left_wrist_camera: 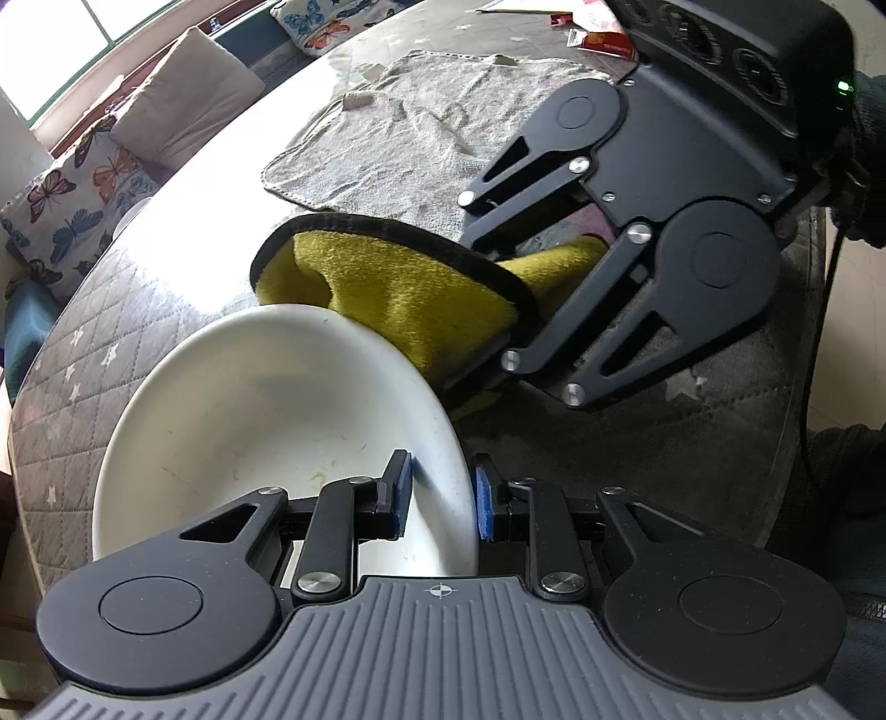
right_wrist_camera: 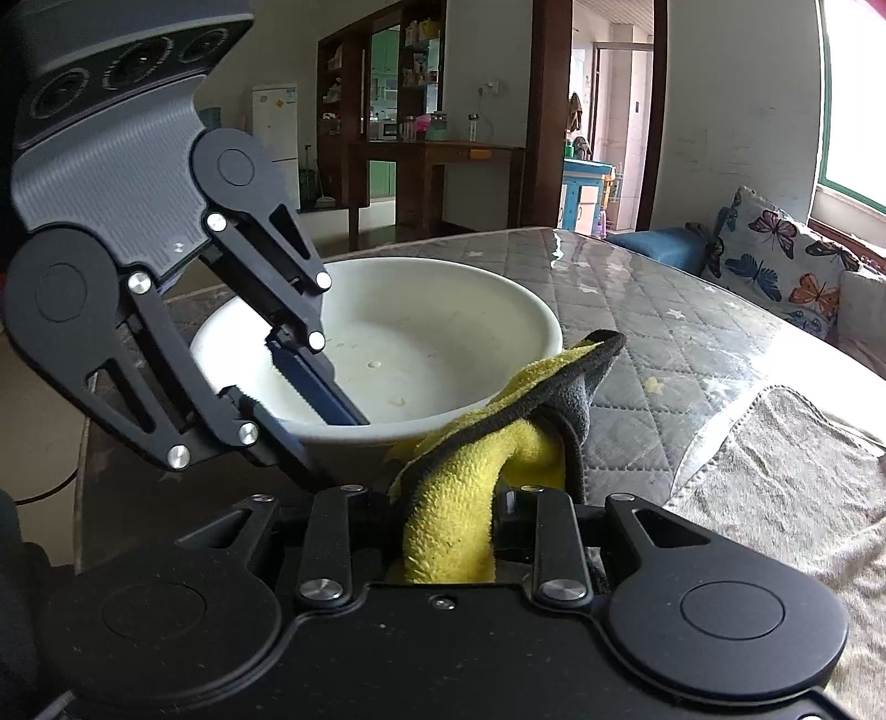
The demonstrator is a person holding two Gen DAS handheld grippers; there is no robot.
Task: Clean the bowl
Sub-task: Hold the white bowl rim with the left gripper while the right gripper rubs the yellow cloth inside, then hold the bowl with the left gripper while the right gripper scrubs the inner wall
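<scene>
**Bowl pinched, cloth at its edge**

My left gripper point(left_wrist_camera: 440, 493) is clamped on the near rim of the white bowl point(left_wrist_camera: 266, 421) on the counter point(left_wrist_camera: 637, 443). My right gripper point(right_wrist_camera: 448, 531) grips the yellow cloth point(right_wrist_camera: 470, 476), touching the bowl's side. Beyond, a grey towel point(left_wrist_camera: 421, 133) lies flat.

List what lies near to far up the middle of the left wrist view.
left gripper clamped on the bowl rim → yellow cloth → grey towel → papers at the table's far edge.
</scene>
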